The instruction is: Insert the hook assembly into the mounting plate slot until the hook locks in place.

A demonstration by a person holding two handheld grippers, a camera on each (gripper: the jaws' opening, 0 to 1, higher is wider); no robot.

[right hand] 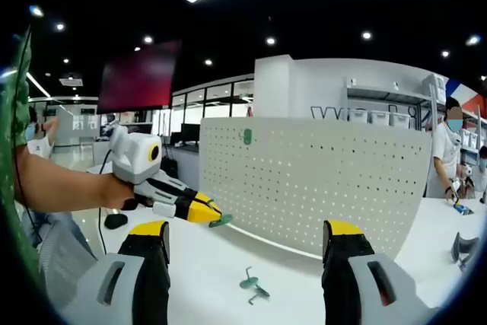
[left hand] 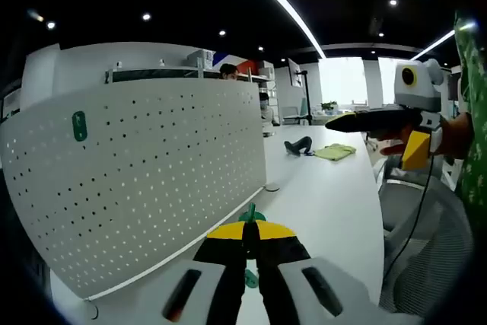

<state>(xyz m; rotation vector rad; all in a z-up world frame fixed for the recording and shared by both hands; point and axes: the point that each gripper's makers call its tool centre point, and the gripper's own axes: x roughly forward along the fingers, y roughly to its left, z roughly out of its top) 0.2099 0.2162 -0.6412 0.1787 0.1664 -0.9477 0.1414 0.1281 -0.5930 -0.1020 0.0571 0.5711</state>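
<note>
A white perforated mounting plate [left hand: 144,180] stands upright on the table, with one green hook [left hand: 79,125] set in it near the top. My left gripper [left hand: 249,227] is shut on another green hook [left hand: 249,213], whose tip pokes out above the yellow jaw ends near the plate's lower edge. In the right gripper view, the left gripper [right hand: 209,215] holds that hook [right hand: 221,221] just in front of the plate [right hand: 327,180]. My right gripper [right hand: 245,240] is open and holds nothing. Loose green hooks [right hand: 252,285] lie on the table below it.
The white table [left hand: 327,203] runs on to the right, with a dark object [left hand: 298,145] and a green cloth [left hand: 335,152] at its far end. A hand holds the right gripper [left hand: 338,121] over a grey chair [left hand: 426,249]. People stand behind the plate.
</note>
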